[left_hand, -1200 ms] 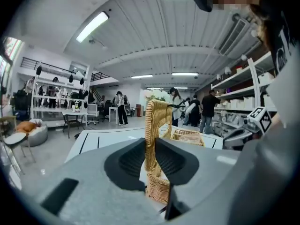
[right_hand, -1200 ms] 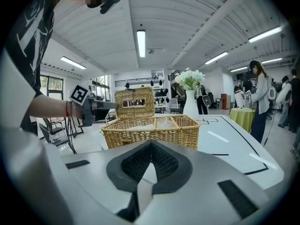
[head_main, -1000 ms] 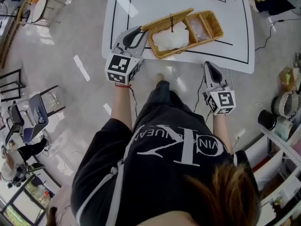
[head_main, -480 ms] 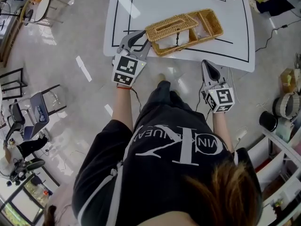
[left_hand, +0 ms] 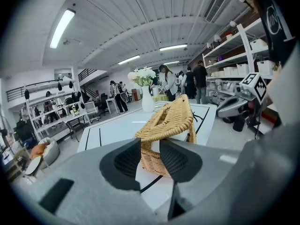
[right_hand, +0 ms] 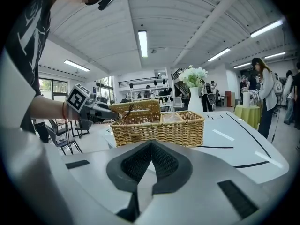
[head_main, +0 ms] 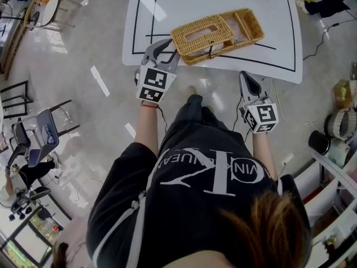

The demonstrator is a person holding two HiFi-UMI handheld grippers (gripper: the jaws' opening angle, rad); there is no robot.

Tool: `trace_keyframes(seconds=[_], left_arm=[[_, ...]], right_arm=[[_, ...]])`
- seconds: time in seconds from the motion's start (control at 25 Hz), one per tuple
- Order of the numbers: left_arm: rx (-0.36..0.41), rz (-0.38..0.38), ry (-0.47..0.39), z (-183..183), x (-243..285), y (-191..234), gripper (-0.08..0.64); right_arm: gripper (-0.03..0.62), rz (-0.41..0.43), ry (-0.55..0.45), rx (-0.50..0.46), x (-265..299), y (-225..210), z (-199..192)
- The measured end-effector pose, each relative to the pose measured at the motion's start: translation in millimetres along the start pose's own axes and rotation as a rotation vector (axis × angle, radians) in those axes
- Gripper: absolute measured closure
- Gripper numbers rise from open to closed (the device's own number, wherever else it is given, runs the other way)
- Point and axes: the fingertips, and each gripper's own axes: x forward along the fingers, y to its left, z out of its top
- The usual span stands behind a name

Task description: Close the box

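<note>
A wicker box (head_main: 245, 35) stands on the white table (head_main: 167, 4) near its front edge. Its left lid (head_main: 202, 32) lies tilted, almost flat, over the left half; the right half is uncovered. My left gripper (head_main: 167, 44) is at the lid's near left corner. In the left gripper view its jaws (left_hand: 150, 146) have just been opening, and the lid's edge (left_hand: 168, 121) shows in the gap without the pads pressing on it. My right gripper (head_main: 246, 76) hangs off the table's front edge, shut and empty (right_hand: 150, 146), pointing at the box (right_hand: 161, 128).
A white vase of flowers (right_hand: 196, 102) stands at the table's far end. Black lines mark the tabletop. Several people stand in the room beyond (left_hand: 168, 81). Shelving (head_main: 334, 127) is on my right, chairs (head_main: 47, 133) on my left.
The lid has swung down from upright to nearly flat over the left half. My left gripper came down with it and its jaws have spread. The right gripper has kept still.
</note>
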Motion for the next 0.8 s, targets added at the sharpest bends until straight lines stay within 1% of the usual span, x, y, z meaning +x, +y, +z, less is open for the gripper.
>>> trace_keyframes(seconds=[0.2,0.48,0.8], left_arm=[[-0.017,0.004,0.010,-2.9,-0.2,-2.6,0.433],[-0.067,-0.001,0.007,-10.0,-4.7,-10.1,0.450],[-0.093,-0.003,0.011,-16.6,-8.9,-17.9,0.454]], right_arm=[[0.595,0.007,0.003,0.001,1.2,0.4,-1.8],[0.595,0.020,0.006,-0.004,1.4,2.9,-2.6],[0.595,0.036,0.017,-0.006,1.4,4.7,-8.2]])
